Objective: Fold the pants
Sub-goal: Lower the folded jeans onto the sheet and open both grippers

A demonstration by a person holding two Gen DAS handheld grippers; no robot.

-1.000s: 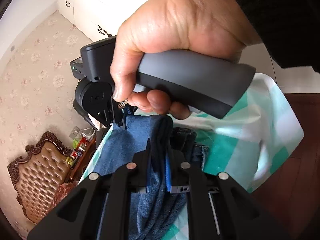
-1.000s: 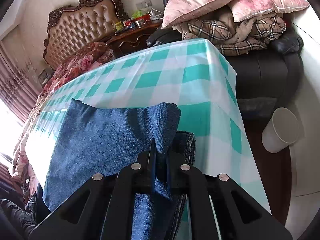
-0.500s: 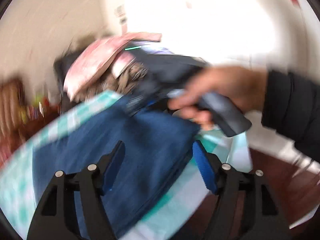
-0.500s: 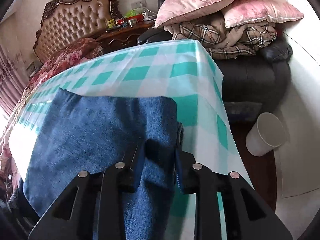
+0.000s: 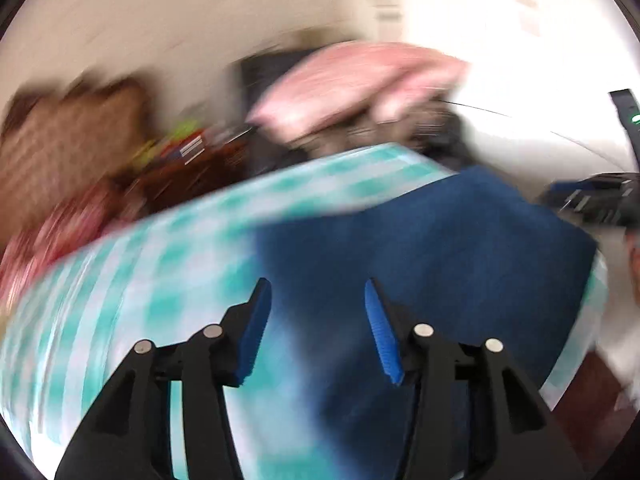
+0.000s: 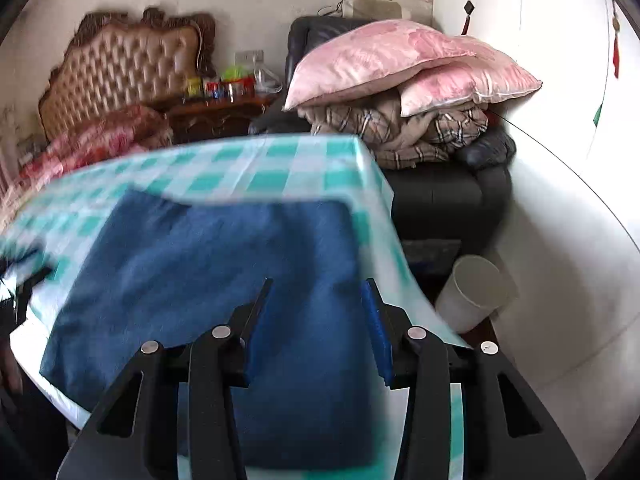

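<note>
**Desk:** Tablecloth first, please: what is it, and why is everything laid on it

**Photographer:** Teal-and-white checked tablecloth [image 6: 256, 168] covers the table and gives a flat surface for folding. The folded jeans [image 6: 224, 280] lie on it as a dark blue denim rectangle near the right-hand end, close to the corner where the cloth drapes off the edge. My reading is that the bundle sits there because that corner is within reach of both tools

**Desk:** And the background

**Photographer:** Clutter only. Two pink pillows [image 6: 404, 64] are stacked on a plaid blanket [image 6: 404, 128] on a black armchair [image 6: 448, 188] beyond the table, with a tufted headboard [image 6: 120, 68] to the left and a white bin [image 6: 476, 292] on the floor at the right

**Desk:** State of the tools

**Photographer:** Right gripper [image 6: 316, 312] hangs over the near part of the denim, its blue pads spread wide with nothing between them. Left gripper [image 5: 316, 320] is likewise wide apart and empty, over the left edge of the jeans [image 5: 432, 264]; that view is smeared by motion, so whether it touches the fabric I cannot tell

**Desk:** Why empty

**Photographer:** Judging by the neat rectangle, the fold looks finished or nearly so, and parted fingers suit letting the cloth lie
</note>
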